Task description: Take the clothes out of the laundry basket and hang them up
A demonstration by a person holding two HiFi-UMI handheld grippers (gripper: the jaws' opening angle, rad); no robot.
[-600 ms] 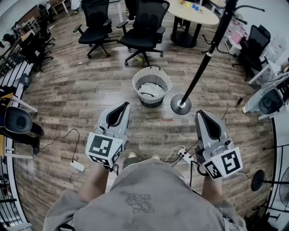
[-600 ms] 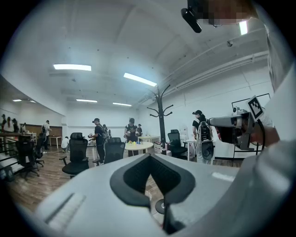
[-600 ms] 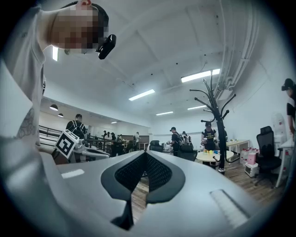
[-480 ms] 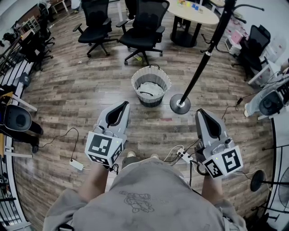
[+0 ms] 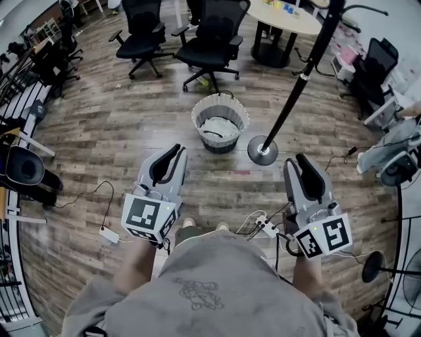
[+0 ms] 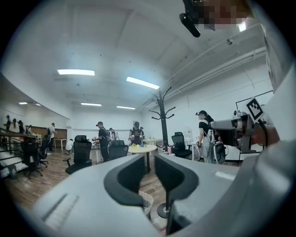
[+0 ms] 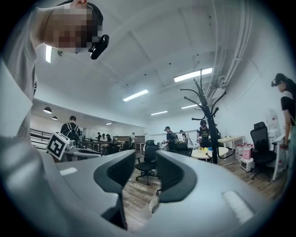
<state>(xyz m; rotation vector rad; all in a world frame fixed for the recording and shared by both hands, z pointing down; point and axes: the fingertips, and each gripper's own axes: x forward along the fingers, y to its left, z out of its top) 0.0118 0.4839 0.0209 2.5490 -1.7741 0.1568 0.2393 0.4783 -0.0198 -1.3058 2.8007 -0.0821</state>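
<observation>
– Fingers (image 6: 128, 179) of the left gripper (image 5: 176, 151): how do they stand?

– Parted by a narrow gap with nothing in it; only the room shows through. The right gripper (image 5: 300, 159) is the same, its jaws a little apart and empty. Both are held about level in front of the person.

– And the laundry basket (image 5: 220, 123)?

– On the floor ahead of the fingertips, well apart from them. It sits between the lines of the two grippers, somewhat nearer the left one's. It is pale, round and upright, with light clothes (image 5: 220, 130) in its bottom and something dark lying across them.

– What stands next to it?

– The coat stand (image 5: 295, 92). Its round black base is just beside the basket on the right gripper's side, ahead of that gripper's fingers. The black pole runs up out of the head view, and the gripper views show hooks branching at its top.

– Any writing?

– Black-and-white square markers on the marker cubes (image 5: 146, 216) at the rear of each gripper. The person's grey sweatshirt (image 5: 200, 289) bears a faint line drawing, too small to read.

– The room?

– An open office with a wood-plank floor (image 5: 112, 138). Beyond the basket are black office chairs (image 5: 212, 41) and a round table (image 5: 284, 18) with small coloured things on it. People (image 6: 102, 138) stand around it, under strip lights (image 6: 76, 72) on a white ceiling.

– Anything near the grippers themselves?

– A white power strip (image 5: 266, 227) with cables lies on the floor just beside the right gripper, on its inner side, behind the fingertips.
</observation>
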